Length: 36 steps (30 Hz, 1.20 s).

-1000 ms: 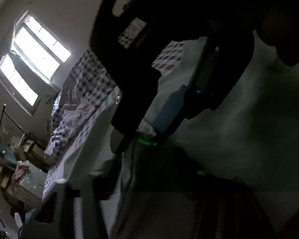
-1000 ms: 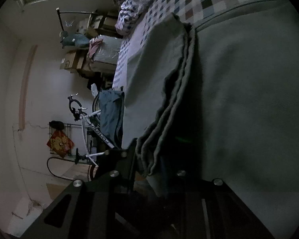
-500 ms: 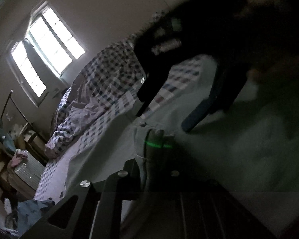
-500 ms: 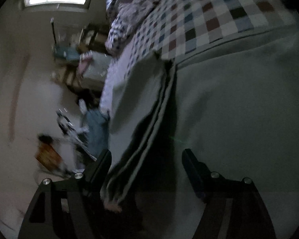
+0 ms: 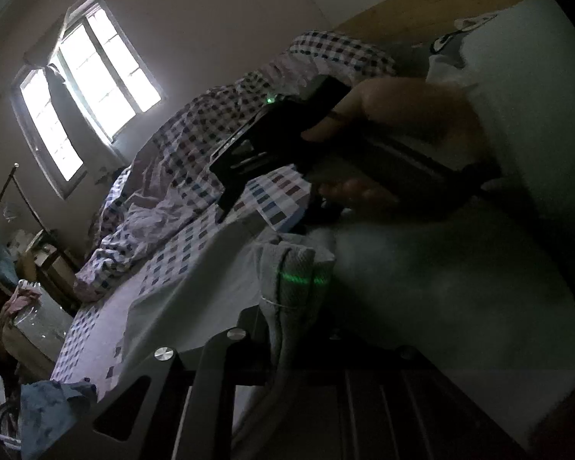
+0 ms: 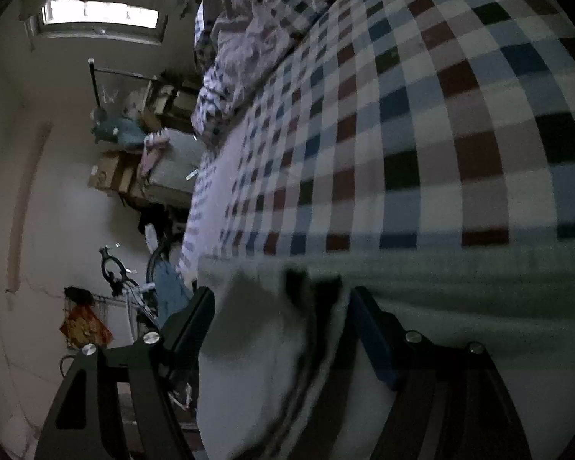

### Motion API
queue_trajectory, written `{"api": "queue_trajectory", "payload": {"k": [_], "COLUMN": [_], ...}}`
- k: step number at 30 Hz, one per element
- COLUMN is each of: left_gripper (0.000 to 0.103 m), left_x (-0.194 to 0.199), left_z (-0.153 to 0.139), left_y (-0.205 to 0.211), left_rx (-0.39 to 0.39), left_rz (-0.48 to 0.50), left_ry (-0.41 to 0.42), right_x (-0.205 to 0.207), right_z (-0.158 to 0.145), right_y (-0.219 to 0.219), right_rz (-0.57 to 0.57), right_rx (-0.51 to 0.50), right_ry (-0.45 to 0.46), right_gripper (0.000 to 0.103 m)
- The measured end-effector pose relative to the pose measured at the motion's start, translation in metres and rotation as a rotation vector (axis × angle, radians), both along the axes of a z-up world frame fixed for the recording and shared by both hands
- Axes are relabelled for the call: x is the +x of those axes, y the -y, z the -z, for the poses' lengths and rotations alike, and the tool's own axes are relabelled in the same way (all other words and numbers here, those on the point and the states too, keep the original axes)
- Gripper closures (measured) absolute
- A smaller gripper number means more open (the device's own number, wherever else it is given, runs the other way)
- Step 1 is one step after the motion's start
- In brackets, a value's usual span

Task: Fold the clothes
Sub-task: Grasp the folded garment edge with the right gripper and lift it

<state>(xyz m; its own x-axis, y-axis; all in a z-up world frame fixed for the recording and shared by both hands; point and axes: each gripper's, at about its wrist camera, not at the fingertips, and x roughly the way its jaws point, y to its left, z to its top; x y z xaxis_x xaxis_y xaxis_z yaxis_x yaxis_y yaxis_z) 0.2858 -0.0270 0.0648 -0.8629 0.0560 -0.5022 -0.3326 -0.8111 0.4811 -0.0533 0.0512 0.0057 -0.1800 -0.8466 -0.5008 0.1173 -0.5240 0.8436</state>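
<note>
While the room is dim, a bright two-pane window [image 5: 84,103] is seen in the pale wall at the far left of the left wrist view, well away from the checked bedsheet [image 5: 195,245] that serves as landmark. A crumpled checked quilt [image 5: 195,142] is heaped on the sheet on its window side. A blue crumpled cloth [image 5: 50,410] is seen low down, off the sheet's near corner. On the sheet, a grey-green folded knit garment [image 5: 441,287] is spread, and its layered folded edge [image 5: 295,268] is clamped between the black fingers of the left gripper [image 5: 291,329], whose jaws are closed on the fabric. Above the garment, over the sheet, the black right gripper [image 5: 264,153] is held in a person's hand [image 5: 402,115].

In the right wrist view, a bicycle [image 6: 130,295] is seen against the wall, left of the sheet's edge, with cardboard boxes [image 6: 111,176] stacked beyond the sheet's corner. The bedsheet [image 6: 421,134] fills the upper right. Along its lower border the garment [image 6: 479,287] lies, and its bunched folded edge [image 6: 287,337] passes between the fingers of the right gripper [image 6: 283,318], which stand spread apart on either side; whether the cloth is touched by them cannot be told.
</note>
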Motion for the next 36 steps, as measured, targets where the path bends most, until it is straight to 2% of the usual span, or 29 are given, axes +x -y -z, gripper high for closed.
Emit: {"api": "queue_trajectory", "payload": {"k": [2, 4, 11, 17, 20, 24, 29, 31, 32, 34, 36], "left_gripper": [0.094, 0.094, 0.094, 0.094, 0.094, 0.094, 0.091, 0.088, 0.083, 0.071, 0.038], "left_x": [0.001, 0.003, 0.020, 0.033, 0.034, 0.035, 0.029, 0.029, 0.030, 0.031, 0.037], "left_z": [0.000, 0.000, -0.014, -0.011, -0.001, 0.012, 0.034, 0.037, 0.034, 0.022, 0.003], "left_y": [0.001, 0.001, 0.000, -0.025, -0.044, -0.067, -0.072, -0.072, -0.069, -0.057, -0.036], "left_rx": [-0.003, -0.005, 0.009, -0.016, -0.044, -0.078, -0.115, -0.103, -0.081, 0.014, 0.148], "left_rz": [0.007, 0.013, 0.051, 0.122, 0.152, 0.187, 0.207, 0.209, 0.208, 0.217, 0.226], "left_ry": [0.012, 0.021, 0.016, 0.021, 0.037, 0.062, 0.151, 0.179, 0.194, 0.247, 0.275], "right_x": [-0.002, 0.000, 0.028, 0.055, 0.061, 0.063, 0.063, 0.064, 0.066, 0.073, 0.083], "right_z": [0.003, 0.003, -0.031, -0.059, -0.054, -0.042, -0.023, -0.019, -0.020, -0.027, -0.038], "right_y": [0.001, 0.002, -0.009, -0.049, -0.075, -0.084, -0.086, -0.090, -0.095, -0.104, -0.111], "right_rz": [0.000, -0.002, 0.007, 0.024, 0.054, 0.072, 0.063, 0.074, 0.090, 0.123, 0.152], "right_rx": [0.042, 0.081, 0.202, 0.293, 0.298, 0.319, 0.348, 0.346, 0.351, 0.366, 0.398], "right_ry": [-0.005, -0.024, -0.171, -0.217, -0.204, -0.200, -0.184, -0.173, -0.174, -0.187, -0.220], "right_gripper": [0.061, 0.070, 0.075, 0.076, 0.076, 0.076, 0.074, 0.064, 0.061, 0.054, 0.054]}}
